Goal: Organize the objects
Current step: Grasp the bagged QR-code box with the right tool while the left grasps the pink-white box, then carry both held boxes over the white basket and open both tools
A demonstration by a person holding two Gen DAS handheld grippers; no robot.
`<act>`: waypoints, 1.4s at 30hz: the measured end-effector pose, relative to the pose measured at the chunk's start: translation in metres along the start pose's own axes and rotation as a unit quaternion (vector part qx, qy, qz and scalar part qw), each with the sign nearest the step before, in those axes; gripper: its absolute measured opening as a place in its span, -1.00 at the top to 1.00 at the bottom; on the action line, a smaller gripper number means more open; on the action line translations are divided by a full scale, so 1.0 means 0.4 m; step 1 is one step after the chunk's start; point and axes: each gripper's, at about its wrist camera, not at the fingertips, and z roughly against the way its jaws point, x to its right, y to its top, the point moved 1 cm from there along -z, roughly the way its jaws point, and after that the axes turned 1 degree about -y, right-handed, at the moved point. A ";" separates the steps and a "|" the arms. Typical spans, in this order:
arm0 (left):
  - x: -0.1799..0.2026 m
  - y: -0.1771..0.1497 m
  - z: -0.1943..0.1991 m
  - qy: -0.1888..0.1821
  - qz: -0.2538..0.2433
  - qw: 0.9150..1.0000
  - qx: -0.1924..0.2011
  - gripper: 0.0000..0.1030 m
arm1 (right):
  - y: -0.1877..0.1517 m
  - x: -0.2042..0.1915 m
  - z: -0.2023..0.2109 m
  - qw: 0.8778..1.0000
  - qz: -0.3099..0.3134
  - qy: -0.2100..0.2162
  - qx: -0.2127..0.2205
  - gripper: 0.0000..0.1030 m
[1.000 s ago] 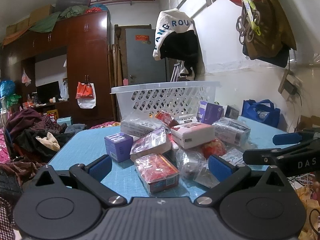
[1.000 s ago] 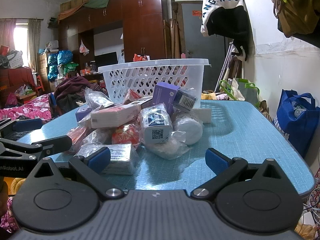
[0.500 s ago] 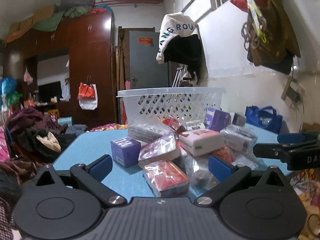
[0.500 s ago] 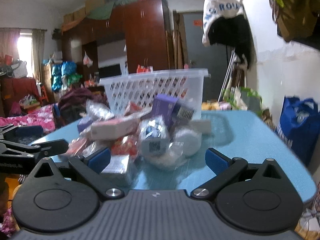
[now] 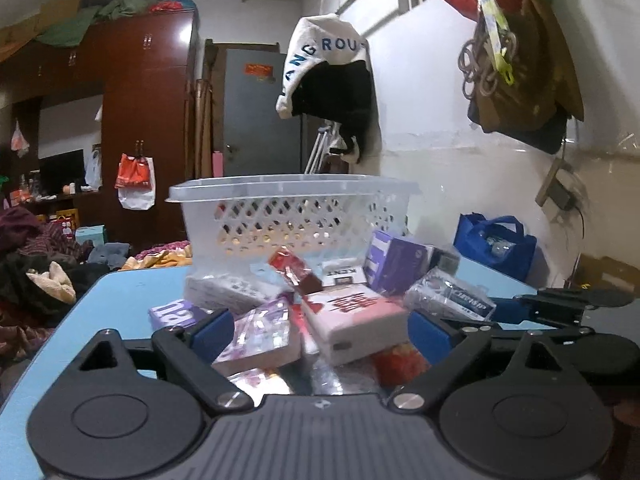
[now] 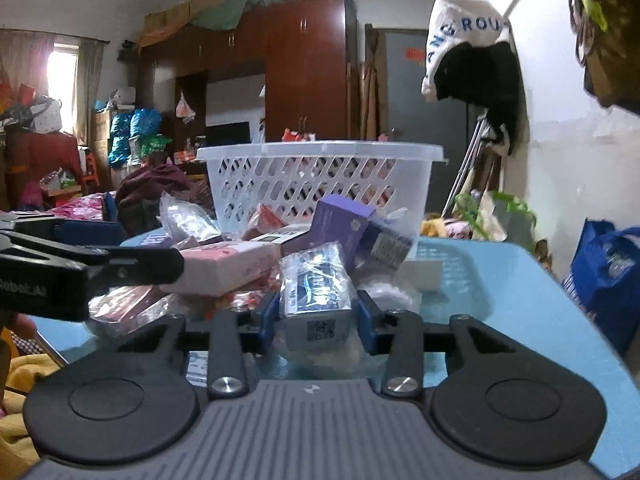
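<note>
A pile of packaged goods lies on the blue table (image 6: 500,300) in front of a white lattice basket (image 6: 320,176), which also shows in the left wrist view (image 5: 292,208). My right gripper (image 6: 318,314) is shut on a plastic-wrapped box with a QR code (image 6: 316,300) at the pile's near edge. My left gripper (image 5: 320,334) is open, its jaws on either side of a pink-and-white box (image 5: 352,320) and a wrapped purple-pink box (image 5: 260,334). The left gripper shows at the left of the right wrist view (image 6: 80,266).
Purple boxes (image 5: 396,260) (image 6: 340,228), a red packet (image 5: 292,268) and clear bags sit in the pile. A blue bag (image 5: 496,240) stands right of the table. Clothes and a wardrobe (image 6: 304,72) fill the room behind.
Both grippers have moved forward into the pile. The right gripper has gone from wide open to shut on the wrapped QR-code box. The left gripper stays open, now around boxes.
</note>
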 end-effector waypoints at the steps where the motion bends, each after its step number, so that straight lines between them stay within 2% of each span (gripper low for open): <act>1: 0.006 0.001 -0.007 -0.002 -0.002 1.000 -0.002 -0.86 | -0.001 0.004 0.010 1.000 -0.001 0.000 0.003 0.16; 6: 0.032 -0.002 -0.049 0.003 -0.004 1.000 -0.022 -0.86 | 0.013 0.047 0.058 0.999 -0.020 -0.007 0.028 0.16; 7: 0.034 -0.002 -0.057 0.005 -0.001 1.000 -0.025 -0.81 | 0.015 0.054 0.065 0.999 -0.022 -0.009 0.032 0.16; 10: 0.039 0.000 -0.067 0.023 0.000 0.999 -0.025 -0.50 | 0.022 0.066 0.074 0.999 -0.028 -0.015 0.038 0.16; 11: 0.039 0.002 -0.065 0.027 -0.002 0.999 -0.023 -0.26 | 0.023 0.068 0.075 0.999 -0.029 -0.015 0.039 0.15; 12: 0.035 0.005 -0.060 0.025 0.000 0.999 -0.020 -0.12 | 0.024 0.070 0.077 0.999 -0.032 -0.014 0.040 0.15; 13: 0.031 0.009 -0.054 0.018 0.005 1.000 -0.018 -0.08 | 0.025 0.070 0.076 0.999 -0.033 -0.014 0.040 0.15; 15: 0.020 0.013 -0.044 0.003 0.010 1.000 -0.016 -0.08 | 0.027 0.070 0.078 0.999 -0.032 -0.014 0.042 0.15; 21: -0.001 0.024 -0.026 0.005 0.011 1.000 0.006 -0.07 | 0.030 0.080 0.080 0.998 -0.036 -0.013 0.046 0.15; 26: -0.026 0.042 0.000 -0.004 0.015 0.999 0.043 -0.07 | 0.042 0.093 0.085 0.998 -0.042 -0.008 0.050 0.15; 34: -0.061 0.090 0.008 0.000 0.012 0.995 0.097 -0.07 | 0.142 0.092 0.076 0.996 -0.024 0.009 0.085 0.15; 38: -0.066 0.157 -0.027 0.012 0.002 0.993 0.119 -0.07 | 0.196 0.077 0.046 0.996 -0.014 0.020 0.090 0.15; 42: -0.087 0.274 -0.104 0.004 0.013 0.995 0.097 -0.07 | 0.288 0.065 -0.038 0.997 -0.010 0.028 0.074 0.15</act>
